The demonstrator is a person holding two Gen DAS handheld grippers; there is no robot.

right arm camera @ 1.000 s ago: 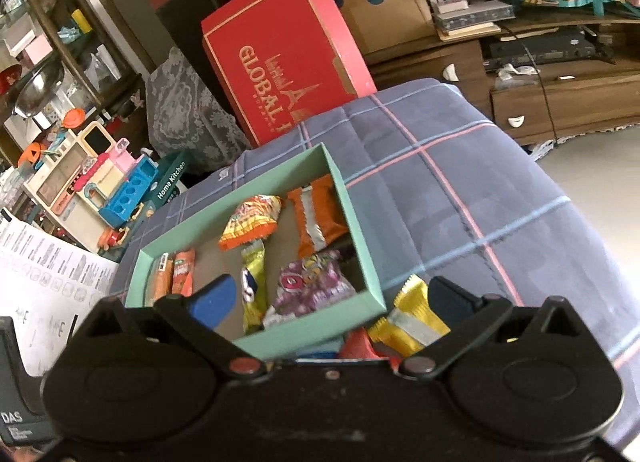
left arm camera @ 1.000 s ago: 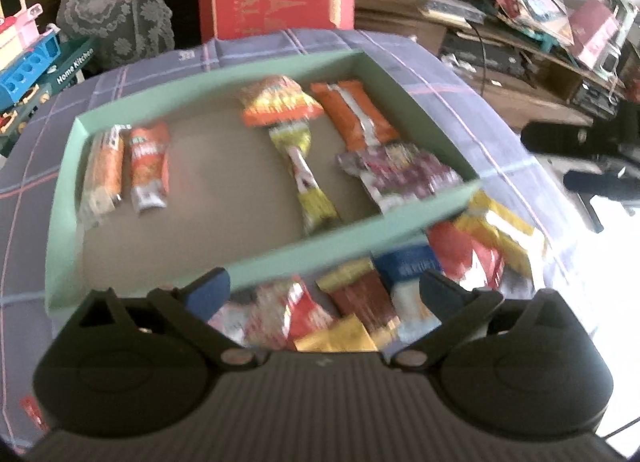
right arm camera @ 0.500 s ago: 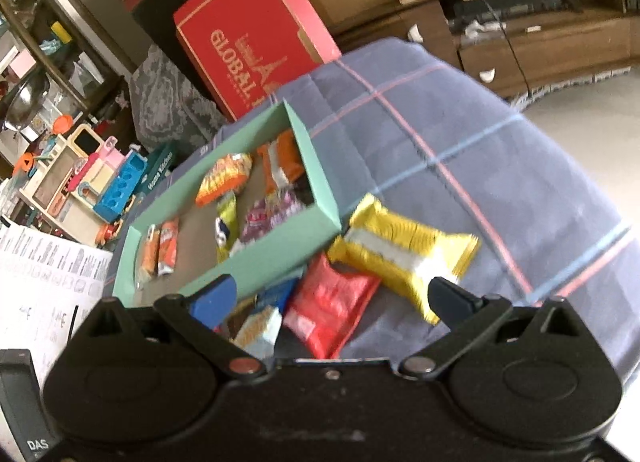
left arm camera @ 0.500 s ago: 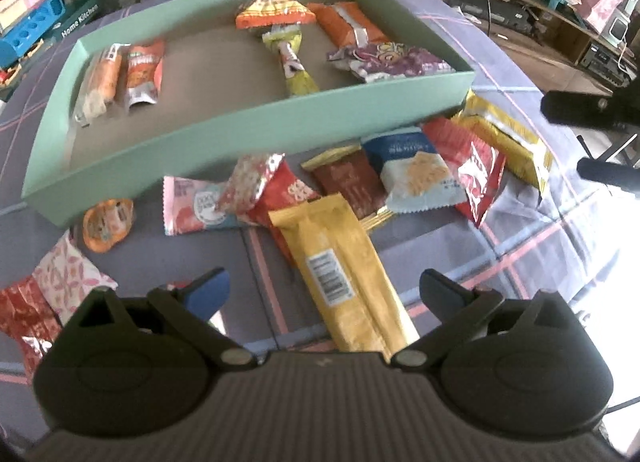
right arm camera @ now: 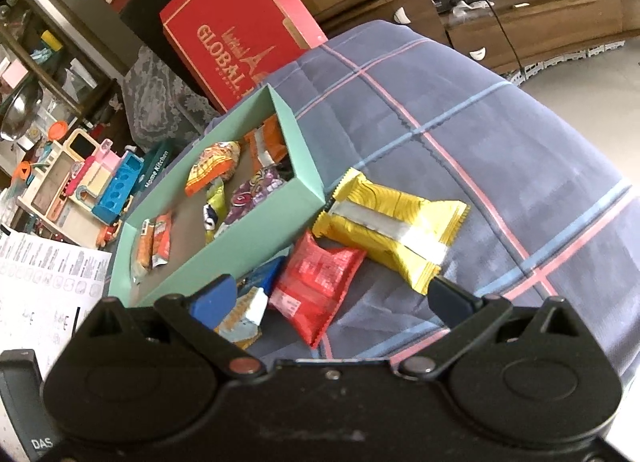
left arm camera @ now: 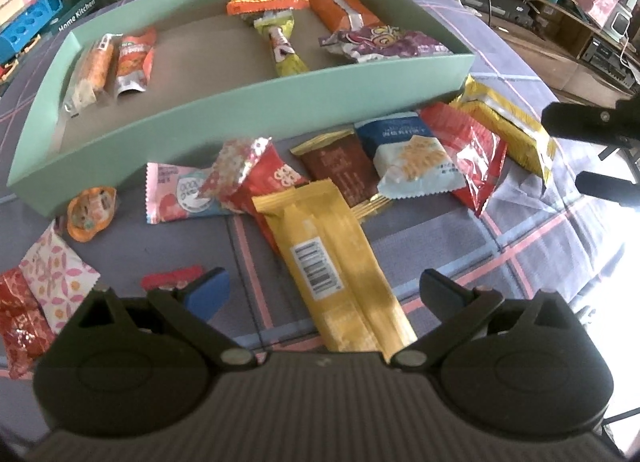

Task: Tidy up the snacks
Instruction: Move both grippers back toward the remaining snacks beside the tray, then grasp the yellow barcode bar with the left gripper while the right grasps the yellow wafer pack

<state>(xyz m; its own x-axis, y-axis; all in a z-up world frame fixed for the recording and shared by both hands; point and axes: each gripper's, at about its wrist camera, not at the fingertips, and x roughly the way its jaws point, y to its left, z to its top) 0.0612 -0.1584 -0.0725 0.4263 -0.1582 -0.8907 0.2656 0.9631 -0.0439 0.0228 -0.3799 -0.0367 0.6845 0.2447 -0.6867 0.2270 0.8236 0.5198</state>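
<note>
Both tools empty w/ fingers spread apart: left tool [left arm camera: 322, 288] hovers over the long yellow bar wrapper [left arm camera: 332, 262], right tool [right arm camera: 334, 298] over the red packet [right arm camera: 316, 282]. Loose snacks lie on the plaid cloth just near of the green tray [left arm camera: 256, 106], several overlapping. Our worry: the yellow bar rests on the red pouch [left arm camera: 272, 178], so a pinch could drag both, or the slick foil could slip out.

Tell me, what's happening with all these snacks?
A person is sorting snacks into the green box. A few packets lie inside it already; many more sit loose on the checked cloth in front. The left gripper is open over a long yellow packet. The right gripper is open too, holding nothing.
</note>
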